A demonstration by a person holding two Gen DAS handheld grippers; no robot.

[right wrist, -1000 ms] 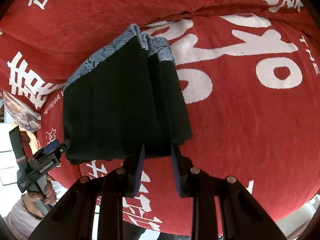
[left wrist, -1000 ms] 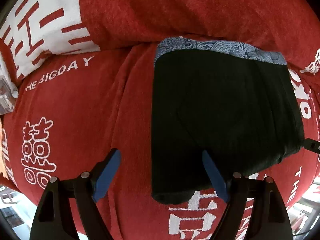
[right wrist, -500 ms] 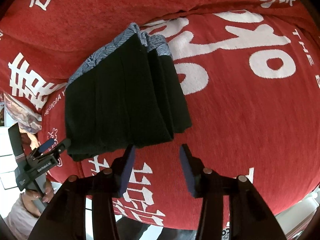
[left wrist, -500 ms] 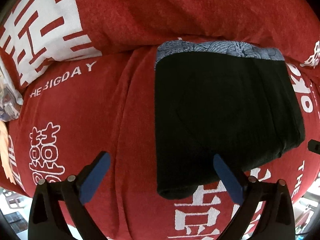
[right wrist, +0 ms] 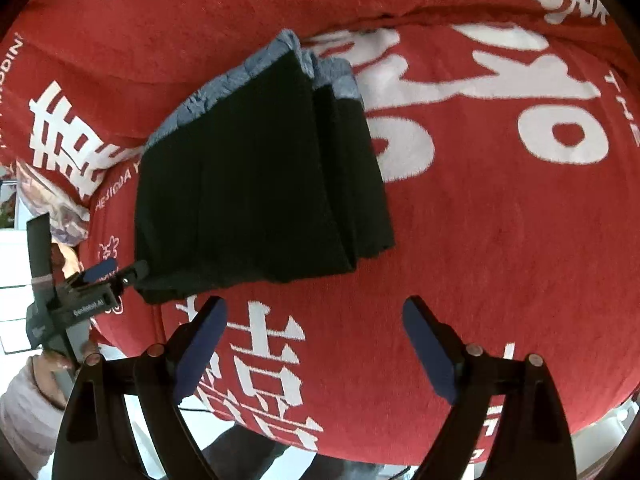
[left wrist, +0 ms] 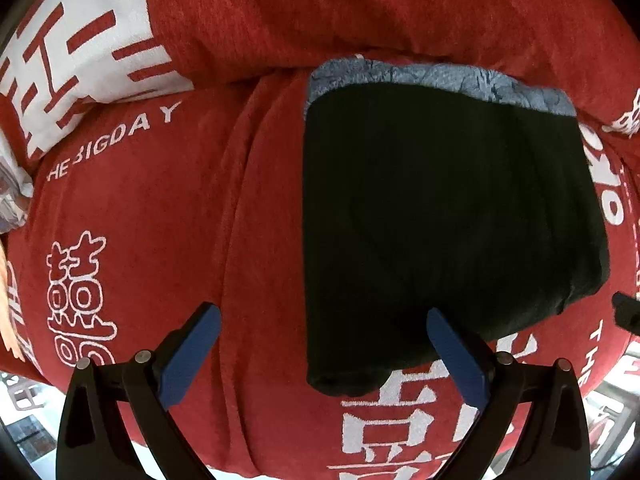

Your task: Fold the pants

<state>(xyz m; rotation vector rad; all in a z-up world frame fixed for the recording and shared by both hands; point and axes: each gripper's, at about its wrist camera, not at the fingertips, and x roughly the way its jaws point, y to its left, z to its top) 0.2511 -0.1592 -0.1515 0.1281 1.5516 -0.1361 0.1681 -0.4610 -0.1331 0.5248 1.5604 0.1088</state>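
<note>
Black folded pants (left wrist: 448, 216) with a blue-grey patterned waistband (left wrist: 440, 76) on the far side lie flat on a red cover (left wrist: 168, 208) printed with white characters. My left gripper (left wrist: 323, 314) points down over the pants' near left corner, open wide. Its right finger (left wrist: 456, 354) overlaps the near edge without pinching it. In the right wrist view the pants (right wrist: 256, 184) lie just beyond my right gripper (right wrist: 315, 304). Its jaws are opening, with only red cover between them. The left gripper (right wrist: 120, 270) shows there at the pants' near left corner.
A red cushion (left wrist: 360, 12) rises behind the pants. The cover's front edge (right wrist: 360, 452) drops to the floor close below the grippers. A patterned cloth (right wrist: 60, 208) lies at the far left. A hand in a pale sleeve (right wrist: 24, 396) holds the left gripper.
The right gripper's jaws have gone from nearly shut at the pants' near edge to wide apart, and the edge now lies free beyond them. The left jaws widened a little.
</note>
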